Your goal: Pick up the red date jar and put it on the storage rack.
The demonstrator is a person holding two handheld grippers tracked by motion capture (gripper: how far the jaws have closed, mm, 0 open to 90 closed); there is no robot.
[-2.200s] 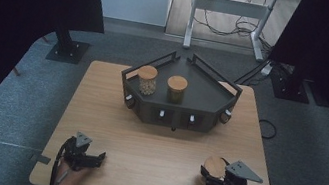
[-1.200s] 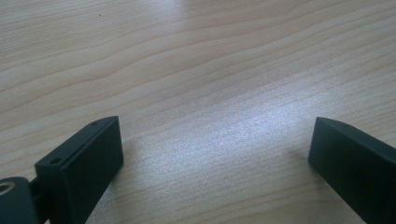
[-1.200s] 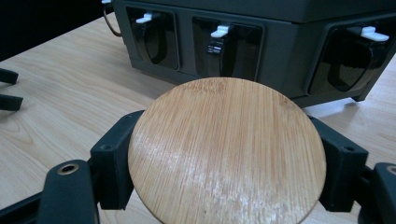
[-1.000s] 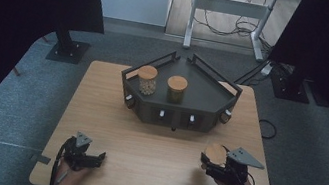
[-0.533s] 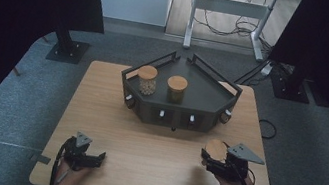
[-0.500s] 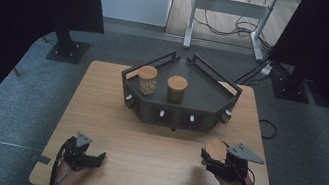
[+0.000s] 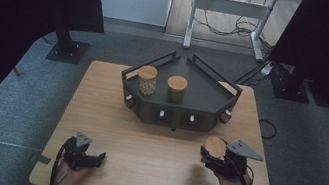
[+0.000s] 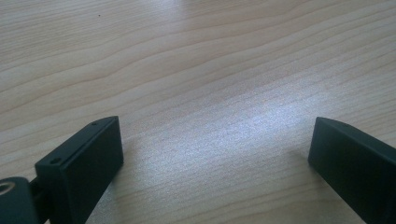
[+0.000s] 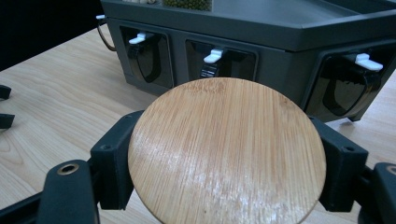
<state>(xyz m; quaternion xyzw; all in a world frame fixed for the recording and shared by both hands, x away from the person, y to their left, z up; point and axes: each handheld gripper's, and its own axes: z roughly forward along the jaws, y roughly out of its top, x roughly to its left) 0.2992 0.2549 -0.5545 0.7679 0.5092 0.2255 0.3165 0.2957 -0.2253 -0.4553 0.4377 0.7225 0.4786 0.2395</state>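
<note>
My right gripper [image 7: 213,154] is shut on a round bamboo lid [image 7: 216,145], held flat above the table's front right. In the right gripper view the lid [image 9: 227,154] sits between the two black fingers [image 9: 115,156]; whatever is under it is hidden. Ahead stands a dark grey angular rack [image 7: 213,93] with white levers [image 9: 215,56] along its front. On top of it are two jars with bamboo lids, one of pale contents [image 7: 147,79] and one of green contents [image 7: 176,88]. My left gripper [image 7: 97,157] rests open at the front left, with bare wood between its jaws [image 8: 215,158].
The wooden table [image 7: 99,107] stands on grey carpet. Black stand bases [image 7: 68,48] flank its far corners, and a white desk frame [image 7: 226,11] with cables is behind. The table's front edge lies close under both hands.
The right gripper has risen and moved forward and a little left toward the rack, carrying the bamboo lid. The left gripper has stayed put.
</note>
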